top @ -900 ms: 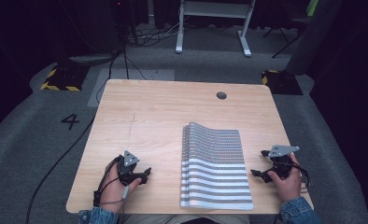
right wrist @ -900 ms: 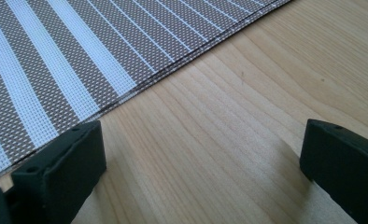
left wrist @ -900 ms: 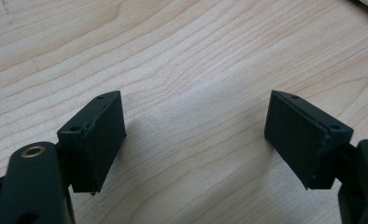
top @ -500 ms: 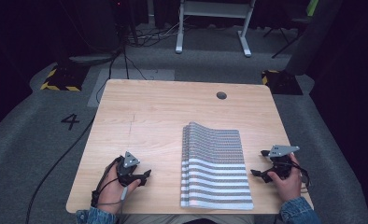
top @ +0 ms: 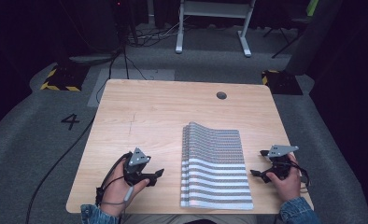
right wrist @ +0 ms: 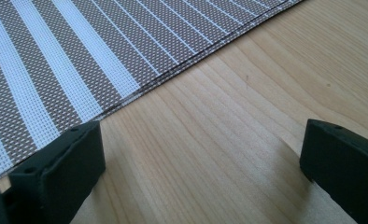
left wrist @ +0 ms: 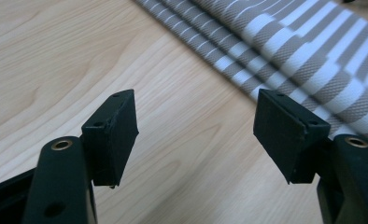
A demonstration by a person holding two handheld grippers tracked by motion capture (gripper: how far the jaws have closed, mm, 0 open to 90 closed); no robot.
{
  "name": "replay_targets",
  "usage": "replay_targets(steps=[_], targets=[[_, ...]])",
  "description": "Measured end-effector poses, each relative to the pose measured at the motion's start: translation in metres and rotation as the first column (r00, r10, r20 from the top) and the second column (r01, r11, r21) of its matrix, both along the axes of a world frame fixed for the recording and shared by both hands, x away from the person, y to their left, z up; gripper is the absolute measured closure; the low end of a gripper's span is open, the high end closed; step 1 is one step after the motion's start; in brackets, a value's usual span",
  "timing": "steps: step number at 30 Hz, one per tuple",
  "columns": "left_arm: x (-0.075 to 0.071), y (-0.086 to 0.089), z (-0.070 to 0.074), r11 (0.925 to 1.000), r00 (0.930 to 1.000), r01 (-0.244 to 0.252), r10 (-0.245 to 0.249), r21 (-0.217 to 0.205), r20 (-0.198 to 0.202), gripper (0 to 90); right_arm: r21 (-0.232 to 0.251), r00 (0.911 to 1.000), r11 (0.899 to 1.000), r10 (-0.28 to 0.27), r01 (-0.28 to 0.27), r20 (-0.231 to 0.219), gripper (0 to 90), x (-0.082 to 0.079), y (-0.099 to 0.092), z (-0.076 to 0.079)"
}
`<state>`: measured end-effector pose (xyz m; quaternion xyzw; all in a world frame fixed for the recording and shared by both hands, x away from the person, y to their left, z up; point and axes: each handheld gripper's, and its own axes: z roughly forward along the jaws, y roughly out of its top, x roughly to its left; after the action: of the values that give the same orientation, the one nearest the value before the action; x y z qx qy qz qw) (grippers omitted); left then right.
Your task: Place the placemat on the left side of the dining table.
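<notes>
We see a stack of striped mats (top: pixel 216 168) on the wooden table (top: pixel 149 112), our left gripper (top: pixel 155 176) beside it, jaws apart, our right gripper (top: pixel 261 174) opposite, likewise released

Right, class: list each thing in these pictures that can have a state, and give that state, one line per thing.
Left tongs: open, holding nothing, beside the mat's left edge.
Right tongs: open, holding nothing, beside the mat's right edge.
Mat: striped, lying on the table, several layers at its left edge, far end curled up, ungripped.
Table: wooden, bare apart from the mat and tongs.
</notes>
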<state>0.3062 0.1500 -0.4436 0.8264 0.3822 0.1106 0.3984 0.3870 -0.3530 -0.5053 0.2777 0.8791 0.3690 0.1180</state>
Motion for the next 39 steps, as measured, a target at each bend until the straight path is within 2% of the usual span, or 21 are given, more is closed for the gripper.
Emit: replay_targets(steps=[2, 5, 8, 11, 15, 19, 25, 29, 30, 32, 35, 37, 39], targets=[[0.001, -0.01, 0.006, 0.9991, 0.9995, 0.033, -0.033, -0.028, 0.001, 31.2, 0.001, 1.0, 1.0, 0.001, -0.001, -0.004, 0.1, 0.0, 0.0, 0.0], [0.005, -0.022, 0.008, 0.9983, 0.999, 0.045, -0.045, -0.037, 0.001, 31.4, 0.001, 1.0, 1.0, 0.0, 0.0, -0.005, 0.2, 0.0, 0.0, 0.0], [0.011, -0.039, 0.004, 0.9965, 0.9975, 0.07, -0.071, -0.046, -0.006, 31.5, 0.001, 0.9999, 1.0, 0.014, -0.014, 0.004, 0.1, 0.001, 0.001, 0.0], [0.017, -0.055, -0.001, 0.994, 0.9949, 0.097, -0.099, -0.05, -0.02, 31.6, 0.001, 0.9973, 0.997, 0.073, -0.073, 0.005, 0.1, 0.002, 0.009, 0.0], [0.025, -0.069, -0.006, 0.9917, 0.9932, 0.112, -0.114, -0.063, -0.027, 31.8, -0.001, 0.9969, 0.997, 0.078, -0.078, -0.003, 0.1, 0.002, 0.013, 0.0], [0.031, -0.076, -0.01, 0.9909, 0.9934, 0.107, -0.11, -0.082, -0.032, 31.8, 0.0, 0.9971, 0.997, 0.076, -0.076, -0.003, 0.1, 0.002, 0.013, 0.0], [0.042, -0.09, -0.028, 0.9876, 0.9884, 0.124, -0.132, -0.096, -0.075, 31.4, -0.001, 0.9972, 0.997, 0.074, -0.074, -0.002, 0.1, 0.002, 0.013, 0.0], [0.044, -0.096, -0.033, 0.9818, 0.9843, 0.157, -0.164, -0.106, -0.064, 27.9, -0.001, 0.9972, 0.997, 0.075, -0.075, -0.003, 0.1, 0.002, 0.013, 0.0], [0.044, -0.101, -0.035, 0.9801, 0.9814, 0.176, -0.182, -0.092, -0.061, 25.8, -0.002, 0.9972, 0.997, 0.074, -0.074, -0.003, 0.1, 0.002, 0.013, 0.0], [0.045, -0.103, -0.036, 0.9797, 0.9805, 0.181, -0.186, -0.087, -0.063, 25.8, -0.002, 0.9973, 0.997, 0.074, -0.074, -0.003, 0.1, 0.002, 0.013, 0.0], [0.049, -0.103, -0.044, 0.9759, 0.9755, 0.189, -0.199, -0.109, -0.093, 23.7, -0.002, 0.9973, 0.997, 0.073, -0.073, -0.003, 0.1, 0.002, 0.013, 0.0], [0.049, -0.101, -0.047, 0.9751, 0.9774, 0.174, -0.188, -0.138, -0.097, 23.9, -0.002, 0.9973, 0.997, 0.073, -0.073, -0.003, 0.1, 0.002, 0.013, 0.0], [0.049, -0.101, -0.047, 0.9749, 0.9776, 0.173, -0.187, -0.14, -0.096, 24.4, -0.002, 0.9973, 0.997, 0.073, -0.073, -0.003, 0.2, 0.002, 0.013, 0.0]])
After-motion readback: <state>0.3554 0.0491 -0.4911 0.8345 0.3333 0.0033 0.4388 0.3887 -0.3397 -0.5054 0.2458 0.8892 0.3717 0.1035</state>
